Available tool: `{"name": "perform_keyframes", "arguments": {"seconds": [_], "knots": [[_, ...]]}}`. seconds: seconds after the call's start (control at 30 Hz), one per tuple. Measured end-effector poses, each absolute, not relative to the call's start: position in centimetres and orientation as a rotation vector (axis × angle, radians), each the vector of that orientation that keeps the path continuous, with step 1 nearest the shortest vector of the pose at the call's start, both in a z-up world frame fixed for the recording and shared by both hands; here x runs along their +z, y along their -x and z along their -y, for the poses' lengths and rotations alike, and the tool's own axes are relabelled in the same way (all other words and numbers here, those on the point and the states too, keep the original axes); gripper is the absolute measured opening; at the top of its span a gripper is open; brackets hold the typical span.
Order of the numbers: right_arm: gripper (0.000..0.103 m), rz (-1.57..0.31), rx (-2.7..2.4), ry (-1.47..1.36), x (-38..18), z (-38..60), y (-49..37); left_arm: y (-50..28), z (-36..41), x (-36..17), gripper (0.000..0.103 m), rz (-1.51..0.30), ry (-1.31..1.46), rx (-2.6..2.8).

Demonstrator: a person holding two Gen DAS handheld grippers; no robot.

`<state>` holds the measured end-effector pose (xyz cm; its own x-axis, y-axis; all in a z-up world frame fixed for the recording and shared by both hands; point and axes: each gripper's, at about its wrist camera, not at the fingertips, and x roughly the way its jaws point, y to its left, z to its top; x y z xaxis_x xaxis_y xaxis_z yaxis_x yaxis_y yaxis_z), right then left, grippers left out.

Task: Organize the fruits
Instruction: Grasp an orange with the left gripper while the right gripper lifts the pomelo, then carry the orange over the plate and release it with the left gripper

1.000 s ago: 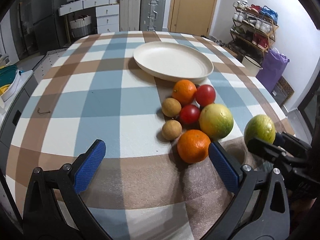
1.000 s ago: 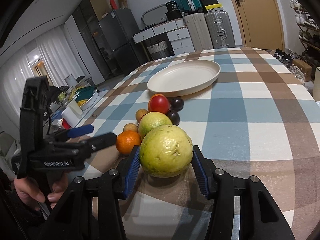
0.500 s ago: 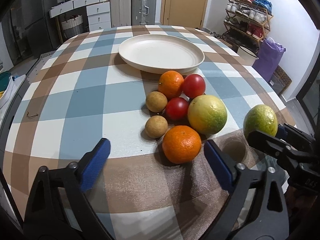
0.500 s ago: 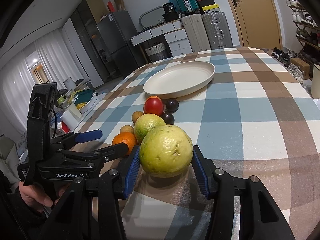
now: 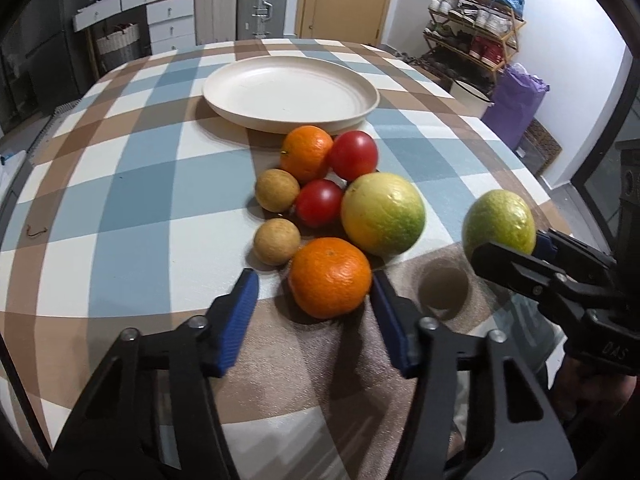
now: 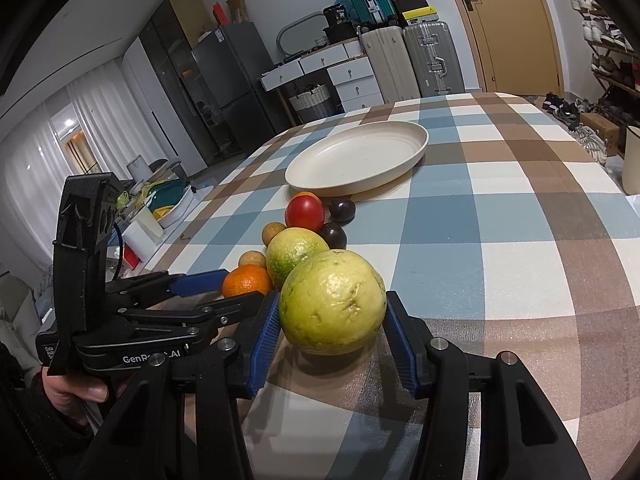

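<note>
Closer to the fruit pile than a second ago, the left gripper [image 5: 314, 298] has been brought down around the near orange [image 5: 330, 277], and its jaws have just been closing; the right pad looks to touch the peel, while a gap remains at the left pad, so no grasp is made yet. The guava [image 6: 332, 302] is held clamped in the right gripper [image 6: 332, 330], lifted off the table. The pickup step is judged in hand; next, the squeeze should be finished and both fruits carried to the empty plate [image 5: 224, 98]. The checked tablecloth [image 5: 120, 184] covers a round table; suitcases [image 5: 240, 2], drawers and a shoe rack [image 5: 476, 36] stand behind.
</note>
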<state>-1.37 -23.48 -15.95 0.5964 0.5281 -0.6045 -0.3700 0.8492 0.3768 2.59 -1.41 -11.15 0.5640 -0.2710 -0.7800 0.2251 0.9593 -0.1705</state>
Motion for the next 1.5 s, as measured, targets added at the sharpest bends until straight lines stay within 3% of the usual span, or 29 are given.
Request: {"name": "perform_keyframes", "arguments": {"seconds": [0.13, 0.6, 0.93, 1.5], "knots": [[0.052, -0.772, 0.526, -0.222, -15.9, 23.5, 1.4, -2.4, 1.6, -10.9, 0.038, -0.925, 0.055, -0.323], [0.052, -0.75, 0.533, -0.219, -14.9, 23.4, 1.3, -1.2, 1.2, -9.3, 0.037, -0.897, 0.074, -0.358], [0.052, -0.718, 0.553, -0.212, -13.2, 23.2, 0.6, -1.4, -0.4, -5.2, 0.037, -0.824, 0.08, -0.35], [0.052, -0.661, 0.63, -0.205, -8.0, 23.3, -6.4, -11.0, -1.7, 0.6, 0.037, -0.789, 0.099, -0.365]]}}
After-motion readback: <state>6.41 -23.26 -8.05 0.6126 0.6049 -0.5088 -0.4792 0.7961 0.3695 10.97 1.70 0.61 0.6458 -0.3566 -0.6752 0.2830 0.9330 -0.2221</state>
